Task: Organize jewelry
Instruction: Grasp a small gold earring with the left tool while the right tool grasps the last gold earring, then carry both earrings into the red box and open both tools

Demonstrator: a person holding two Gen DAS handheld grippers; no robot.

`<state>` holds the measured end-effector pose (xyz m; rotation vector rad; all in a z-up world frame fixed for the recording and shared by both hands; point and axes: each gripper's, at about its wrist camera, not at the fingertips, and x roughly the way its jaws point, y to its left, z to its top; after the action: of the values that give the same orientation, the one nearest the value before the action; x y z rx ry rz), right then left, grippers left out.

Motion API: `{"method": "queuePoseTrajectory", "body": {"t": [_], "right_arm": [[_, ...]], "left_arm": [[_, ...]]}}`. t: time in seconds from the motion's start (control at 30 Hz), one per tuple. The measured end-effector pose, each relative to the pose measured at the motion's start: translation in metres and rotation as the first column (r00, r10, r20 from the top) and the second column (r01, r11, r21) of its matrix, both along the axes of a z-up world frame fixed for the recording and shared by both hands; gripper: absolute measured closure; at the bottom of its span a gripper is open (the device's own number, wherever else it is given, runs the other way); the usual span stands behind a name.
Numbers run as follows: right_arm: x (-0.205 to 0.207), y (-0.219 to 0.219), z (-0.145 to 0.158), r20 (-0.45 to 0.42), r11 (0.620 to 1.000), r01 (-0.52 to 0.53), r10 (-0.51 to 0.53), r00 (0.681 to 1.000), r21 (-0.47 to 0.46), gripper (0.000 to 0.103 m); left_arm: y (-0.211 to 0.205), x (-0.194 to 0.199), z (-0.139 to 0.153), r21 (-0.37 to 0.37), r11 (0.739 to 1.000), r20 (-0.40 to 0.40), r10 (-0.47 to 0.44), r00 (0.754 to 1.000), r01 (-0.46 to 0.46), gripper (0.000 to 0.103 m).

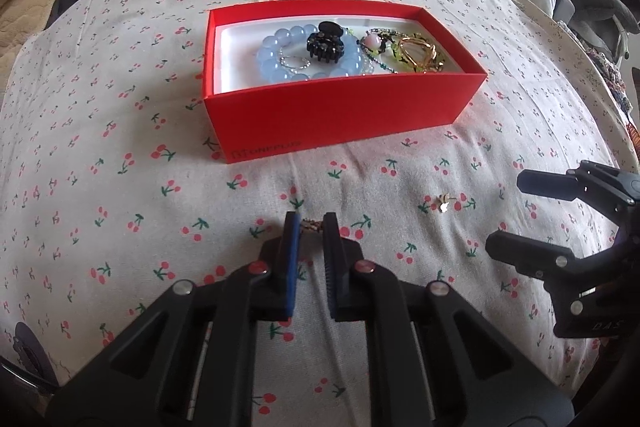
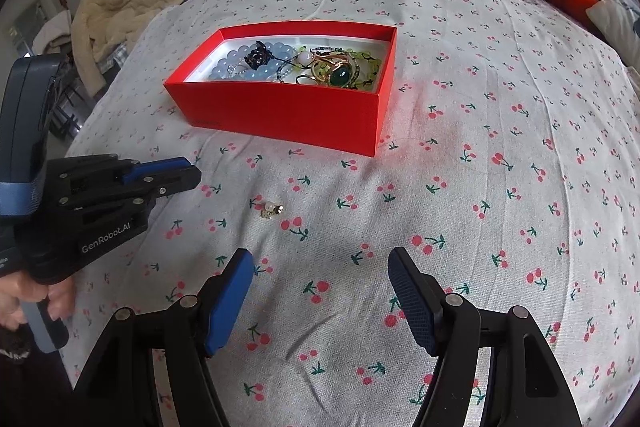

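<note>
Jewelry box (image 1: pixel 340 107) (marked ONEPLUS), left gripper (image 1: pixel 311 223) pinching small ring (image 1: pixel 312 225), right gripper (image 2: pixel 320 267) spread.

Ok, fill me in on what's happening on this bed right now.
A person is tidying jewelry into a red box with two handheld grippers. The left gripper is closed on a small gold-coloured piece just above the cherry-print sheet. The right gripper is open and holds nothing. A small earring lies loose on the sheet. The box already holds a blue bead bracelet, a black hair claw and gold pieces.
</note>
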<state>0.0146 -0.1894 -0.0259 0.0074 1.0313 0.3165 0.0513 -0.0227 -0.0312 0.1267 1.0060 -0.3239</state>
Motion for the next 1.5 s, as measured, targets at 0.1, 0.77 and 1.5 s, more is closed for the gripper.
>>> {"method": "queuePoseTrajectory", "body": {"t": [0.1,0.77,1.5], "right_arm": [[0.002,0.009,-0.002,-0.006,1.000,-0.013,0.013,1.000,-0.006,0.032],[0.029,0.051,-0.012,0.000,0.996,0.014,-0.014,1.000,-0.092,0.072],[0.030,0.044,0.000,0.017,0.998,0.021,-0.020,1.000,-0.058,0.092]], "left_arm": [[0.005,-0.002,0.004,-0.001,1.000,0.003,0.003,1.000,-0.003,0.090],[0.039,-0.010,0.010,-0.030,0.998,-0.014,0.052,0.999,-0.052,0.090],[0.043,-0.009,0.019,-0.046,0.997,-0.006,0.065,0.998,-0.065,0.090]]}}
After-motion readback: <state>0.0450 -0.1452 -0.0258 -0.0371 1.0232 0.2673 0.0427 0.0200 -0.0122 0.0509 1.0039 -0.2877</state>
